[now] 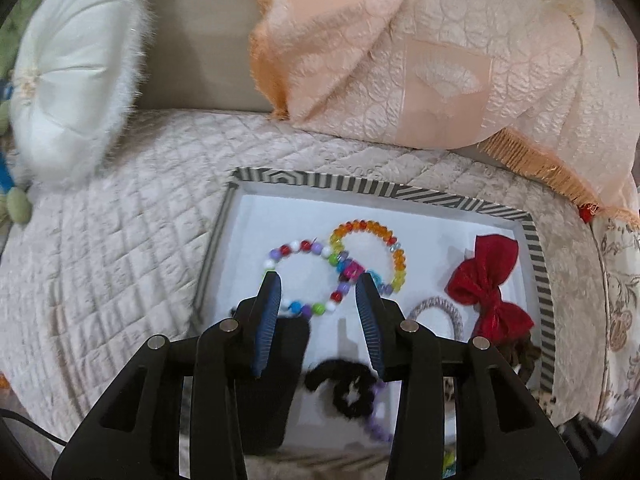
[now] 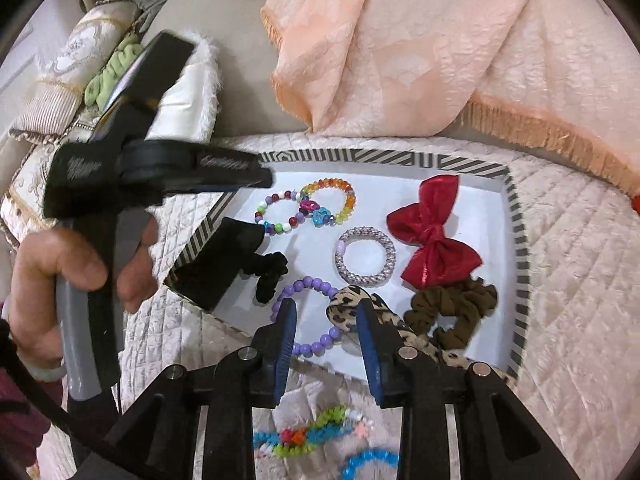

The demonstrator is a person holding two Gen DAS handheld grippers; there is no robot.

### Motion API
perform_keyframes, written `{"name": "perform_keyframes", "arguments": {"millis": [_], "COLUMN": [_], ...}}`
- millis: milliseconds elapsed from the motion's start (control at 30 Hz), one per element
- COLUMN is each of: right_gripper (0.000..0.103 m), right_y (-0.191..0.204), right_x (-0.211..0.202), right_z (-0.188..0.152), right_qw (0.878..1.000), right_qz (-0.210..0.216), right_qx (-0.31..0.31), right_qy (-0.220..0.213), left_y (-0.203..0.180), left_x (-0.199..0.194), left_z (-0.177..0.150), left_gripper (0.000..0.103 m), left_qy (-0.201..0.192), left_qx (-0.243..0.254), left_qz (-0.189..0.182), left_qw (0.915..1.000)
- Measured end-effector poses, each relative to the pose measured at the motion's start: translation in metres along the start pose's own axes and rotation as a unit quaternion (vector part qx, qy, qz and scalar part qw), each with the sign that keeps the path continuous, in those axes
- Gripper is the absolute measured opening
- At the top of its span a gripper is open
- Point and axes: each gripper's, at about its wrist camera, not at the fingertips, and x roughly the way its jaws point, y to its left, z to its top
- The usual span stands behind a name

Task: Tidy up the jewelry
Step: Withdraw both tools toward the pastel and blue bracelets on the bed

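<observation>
striped tray (image 1: 536,264) sits on the quilt (image 1: 100,240), full of hair ties and beads. my left gripper (image 1: 318,284) hangs wide and empty over the bead bracelet (image 1: 304,276). i think picking is next: drop down, then pinch. right gripper (image 2: 326,308) waits wide by the purple beads (image 2: 308,320).

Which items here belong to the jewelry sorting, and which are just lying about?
Job:
striped tray
multicolour bead bracelet
orange bead bracelet
purple bead bracelet
grey woven ring
red bow
brown scrunchie

Lying about:
white furry cushion
peach fringed throw
</observation>
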Motion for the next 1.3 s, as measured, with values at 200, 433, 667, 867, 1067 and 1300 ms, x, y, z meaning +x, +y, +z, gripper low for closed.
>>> {"name": "perform_keyframes", "arguments": {"millis": [200,433,667,867,1067,1300], "right_gripper": [0.034,0.036,0.038,0.039,0.039,0.039], "right_y": [0.006,0.019,0.03,0.034,0.035,0.035], "right_x": [-0.019,-0.05,-0.076,-0.095,-0.112,-0.126], "right_z": [-0.011,-0.021,-0.032,-0.042,-0.05,-0.06], "right_qw": [1.0,0.999,0.998,0.997,0.996,0.994], "right_qz": [-0.009,-0.025,-0.033,-0.037,-0.043,-0.063], "right_qx": [0.009,0.003,-0.004,0.0,0.004,0.008], "right_qy": [-0.011,-0.033,-0.052,-0.066,-0.079,-0.084], "left_y": [0.005,0.005,0.001,-0.003,-0.01,-0.014], "left_x": [-0.039,-0.079,-0.11,-0.129,-0.142,-0.156], "left_z": [-0.027,-0.062,-0.094,-0.115,-0.132,-0.148], "left_gripper": [0.038,0.038,0.038,0.038,0.038,0.038], "left_qy": [-0.03,-0.06,-0.082,-0.094,-0.103,-0.115], "left_qx": [0.007,0.018,0.022,0.022,0.027,0.03], "left_qz": [0.018,0.028,0.032,0.03,0.03,0.029], "left_qw": [0.9994,0.9976,0.9959,0.9949,0.9939,0.9925]}}
